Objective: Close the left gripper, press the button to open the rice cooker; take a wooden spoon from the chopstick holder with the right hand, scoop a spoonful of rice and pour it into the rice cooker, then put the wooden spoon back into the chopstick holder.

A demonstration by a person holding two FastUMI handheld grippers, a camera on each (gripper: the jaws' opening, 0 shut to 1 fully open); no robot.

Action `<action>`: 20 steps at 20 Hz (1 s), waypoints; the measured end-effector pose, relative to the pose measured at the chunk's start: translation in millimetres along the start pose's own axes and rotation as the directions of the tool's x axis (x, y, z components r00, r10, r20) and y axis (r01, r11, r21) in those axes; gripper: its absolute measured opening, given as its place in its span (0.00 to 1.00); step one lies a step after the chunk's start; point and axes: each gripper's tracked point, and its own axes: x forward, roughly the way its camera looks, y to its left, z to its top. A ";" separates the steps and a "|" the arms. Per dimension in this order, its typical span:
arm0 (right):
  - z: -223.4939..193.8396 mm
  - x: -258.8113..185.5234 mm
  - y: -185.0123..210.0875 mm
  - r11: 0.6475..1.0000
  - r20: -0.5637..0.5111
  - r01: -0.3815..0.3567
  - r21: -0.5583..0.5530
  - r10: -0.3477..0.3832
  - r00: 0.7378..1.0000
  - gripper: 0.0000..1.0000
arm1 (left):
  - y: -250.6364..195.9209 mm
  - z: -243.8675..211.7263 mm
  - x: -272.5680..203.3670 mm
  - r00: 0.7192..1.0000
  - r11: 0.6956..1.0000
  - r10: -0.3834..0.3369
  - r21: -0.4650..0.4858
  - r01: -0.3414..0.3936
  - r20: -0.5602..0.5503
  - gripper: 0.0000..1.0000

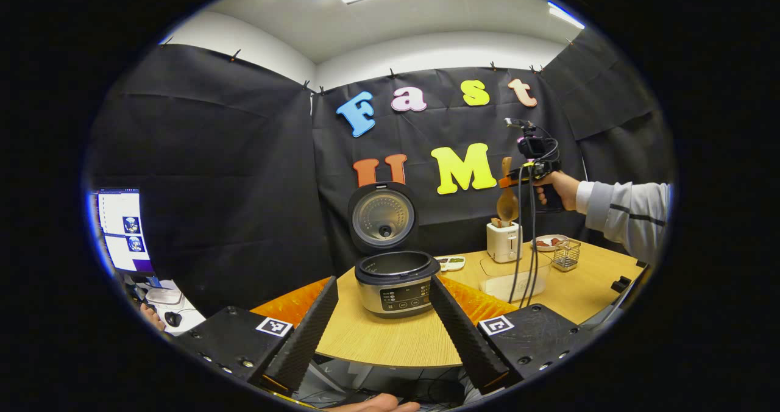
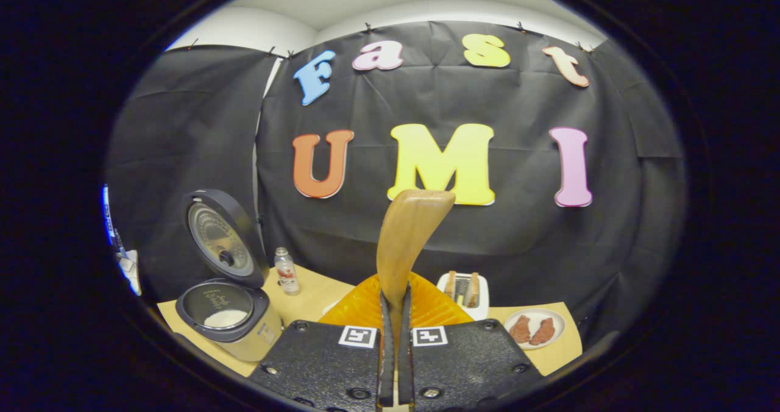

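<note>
Now the right gripper fingers clamp the smooth brown wooden spoon; left gripper fingers released.

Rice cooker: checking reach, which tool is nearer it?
Left. The left tool hangs open just before the rice cooker; the right tool holds the wooden spoon off to its right.
</note>
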 end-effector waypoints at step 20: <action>-107.1 -88.6 -176.8 0.957 -0.057 0.245 0.155 -0.239 0.969 0.12 | -65.7 -13.5 79.4 0.997 0.997 -0.058 -0.048 0.056 -0.053 0.96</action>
